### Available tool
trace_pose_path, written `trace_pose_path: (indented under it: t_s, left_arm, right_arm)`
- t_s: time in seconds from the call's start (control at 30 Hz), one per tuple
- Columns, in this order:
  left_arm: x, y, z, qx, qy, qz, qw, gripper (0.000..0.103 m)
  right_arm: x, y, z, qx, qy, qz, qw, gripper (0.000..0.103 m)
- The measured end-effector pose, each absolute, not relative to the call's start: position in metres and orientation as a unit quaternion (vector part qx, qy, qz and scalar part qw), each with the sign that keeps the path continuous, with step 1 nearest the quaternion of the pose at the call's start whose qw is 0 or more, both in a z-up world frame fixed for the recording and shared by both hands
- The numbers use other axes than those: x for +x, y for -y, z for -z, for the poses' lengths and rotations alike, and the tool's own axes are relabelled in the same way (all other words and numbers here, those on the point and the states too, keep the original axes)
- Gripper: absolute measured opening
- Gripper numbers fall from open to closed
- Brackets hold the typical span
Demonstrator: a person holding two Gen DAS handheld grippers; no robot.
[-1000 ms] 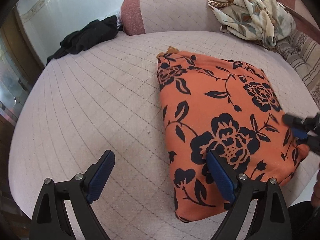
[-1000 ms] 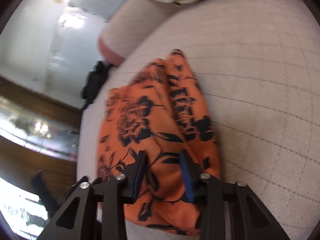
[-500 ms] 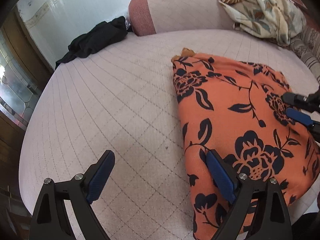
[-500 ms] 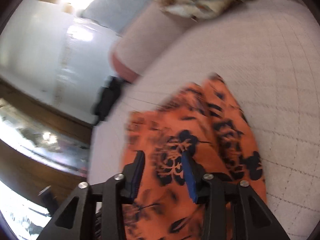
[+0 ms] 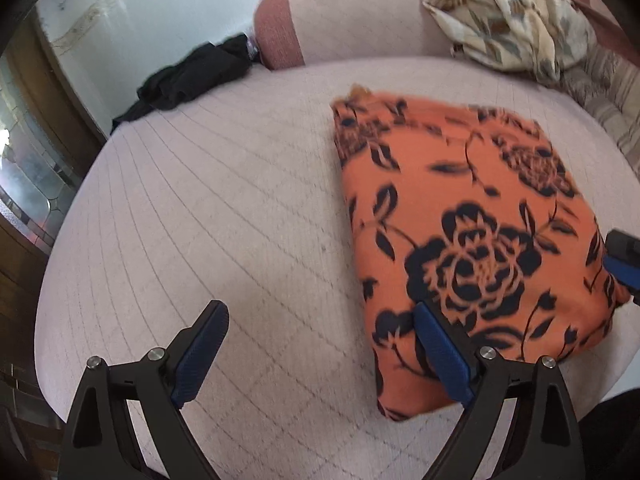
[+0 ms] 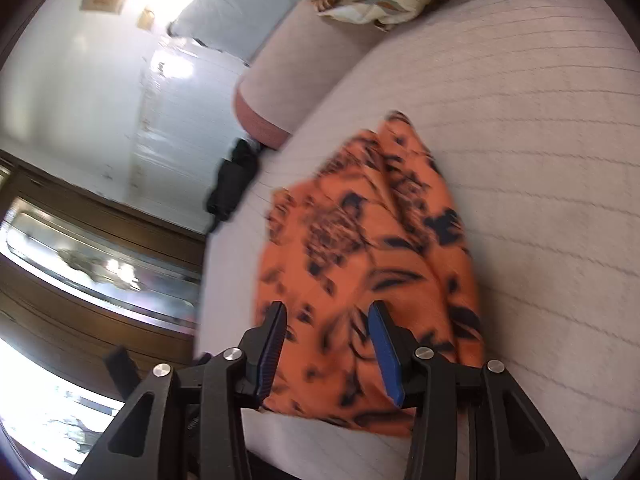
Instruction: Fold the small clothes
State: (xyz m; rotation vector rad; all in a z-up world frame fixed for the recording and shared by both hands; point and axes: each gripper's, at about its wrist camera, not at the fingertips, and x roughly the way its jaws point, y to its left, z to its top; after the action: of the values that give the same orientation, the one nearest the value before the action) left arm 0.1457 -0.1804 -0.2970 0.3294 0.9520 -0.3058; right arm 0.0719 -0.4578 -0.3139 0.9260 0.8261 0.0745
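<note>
An orange garment with black flowers (image 5: 460,216) lies folded into a rough rectangle on the pink quilted cushion (image 5: 224,208). My left gripper (image 5: 320,316) hovers wide open over its near left corner, the right finger (image 5: 436,344) above the cloth and the left finger (image 5: 204,336) above bare cushion. My right gripper (image 6: 327,314) hangs over the garment (image 6: 372,248) at its near right edge. Its jaws are opening and the pads press on nothing. The right gripper's tips (image 5: 622,260) also show at the right edge of the left wrist view.
A black garment (image 5: 192,76) lies at the cushion's far left rim beside a pink bolster (image 5: 340,28). A cream flowered cloth (image 5: 508,20) is heaped at the back right above a striped cushion (image 5: 608,96). A wooden cabinet with glass (image 6: 100,264) stands beyond the left edge.
The right gripper's jaws have spread wider, and the cloth that sat bunched between them now lies under them. The left gripper stays wide open, in about the same place.
</note>
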Motion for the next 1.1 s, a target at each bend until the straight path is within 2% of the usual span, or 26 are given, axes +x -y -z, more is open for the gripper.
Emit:
trace_pose_path:
  t_s: [0.07, 0.2, 0.23, 0.3, 0.57, 1.1]
  left_arm:
    - [0.142, 0.179, 0.288, 0.154, -0.449, 0.146, 0.868, 0.094]
    - [0.128, 0.171, 0.254, 0.154, -0.399, 0.148, 0.892, 0.094]
    - [0.124, 0.168, 0.245, 0.154, -0.384, 0.146, 0.899, 0.094]
    - [0.119, 0.163, 0.229, 0.152, -0.361, 0.139, 0.91, 0.094]
    - [0.105, 0.152, 0.187, 0.124, -0.318, 0.133, 0.931, 0.094]
    - [0.093, 0.165, 0.177, 0.121, -0.309, 0.142, 0.933, 0.094]
  right_arm:
    - [0.062, 0.454, 0.324, 0.427, -0.412, -0.014, 0.805, 0.046]
    - [0.034, 0.462, 0.303, 0.435, -0.348, -0.022, 0.83, 0.048]
    - [0.028, 0.466, 0.297, 0.44, -0.325, -0.025, 0.837, 0.053]
    - [0.021, 0.472, 0.29, 0.452, -0.285, -0.017, 0.845, 0.076]
    - [0.054, 0.467, 0.295, 0.458, -0.293, -0.003, 0.839, 0.076]
    - [0.042, 0.478, 0.287, 0.468, -0.265, -0.011, 0.843, 0.076]
